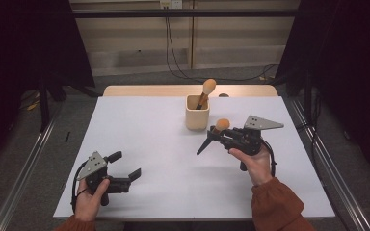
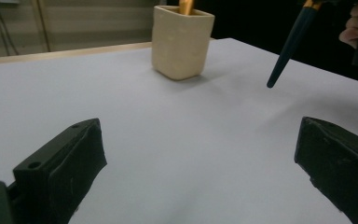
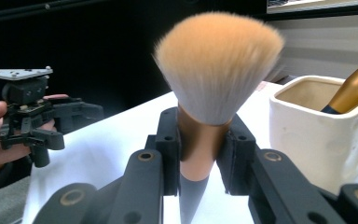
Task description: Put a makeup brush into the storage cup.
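A cream square cup stands at the far middle of the white table, with one makeup brush upright in it. My right gripper is shut on a second makeup brush by its gold ferrule, just right of the cup. Its tan bristle head points up and its dark handle slants down to the left, clear of the table. My left gripper rests low near the front left, jaws wide open and empty. The cup and the handle tip lie ahead of it.
Beyond the table's far edge runs a wooden strip, then floor with cables. Metal rails run along both sides of the table.
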Tool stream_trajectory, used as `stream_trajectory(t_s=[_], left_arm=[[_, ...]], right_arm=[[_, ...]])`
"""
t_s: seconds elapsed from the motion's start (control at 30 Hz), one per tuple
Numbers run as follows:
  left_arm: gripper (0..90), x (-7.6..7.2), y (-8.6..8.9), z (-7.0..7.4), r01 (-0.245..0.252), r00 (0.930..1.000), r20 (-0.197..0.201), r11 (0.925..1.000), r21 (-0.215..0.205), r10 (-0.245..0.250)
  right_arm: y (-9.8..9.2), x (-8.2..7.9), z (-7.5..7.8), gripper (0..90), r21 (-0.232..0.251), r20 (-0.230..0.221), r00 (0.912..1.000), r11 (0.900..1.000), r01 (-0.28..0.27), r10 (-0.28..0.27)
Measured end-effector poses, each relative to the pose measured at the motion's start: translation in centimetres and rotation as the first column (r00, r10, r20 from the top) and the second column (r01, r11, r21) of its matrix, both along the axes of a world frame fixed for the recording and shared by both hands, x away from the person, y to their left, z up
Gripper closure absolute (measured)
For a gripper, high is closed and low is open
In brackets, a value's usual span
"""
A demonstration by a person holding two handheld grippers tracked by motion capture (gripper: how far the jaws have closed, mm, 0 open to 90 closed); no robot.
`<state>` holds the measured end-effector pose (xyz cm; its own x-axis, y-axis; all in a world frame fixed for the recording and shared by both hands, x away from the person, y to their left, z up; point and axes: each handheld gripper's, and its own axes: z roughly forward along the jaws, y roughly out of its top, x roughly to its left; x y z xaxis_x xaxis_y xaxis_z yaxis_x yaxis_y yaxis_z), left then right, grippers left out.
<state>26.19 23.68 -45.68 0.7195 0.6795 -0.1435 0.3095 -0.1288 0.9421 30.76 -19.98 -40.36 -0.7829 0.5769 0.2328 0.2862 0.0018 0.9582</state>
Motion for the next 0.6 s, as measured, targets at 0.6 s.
stream_trajectory(t_s=[0.6], left_arm=[[1.9,-0.3,0.9,-0.2,-0.019,0.9998,0.008,0.9997,-0.017,0.019]], right_arm=[[-0.8,3.4,2.8,72.1,-0.050,0.030,0.9968,0.996,0.075,-0.074]])
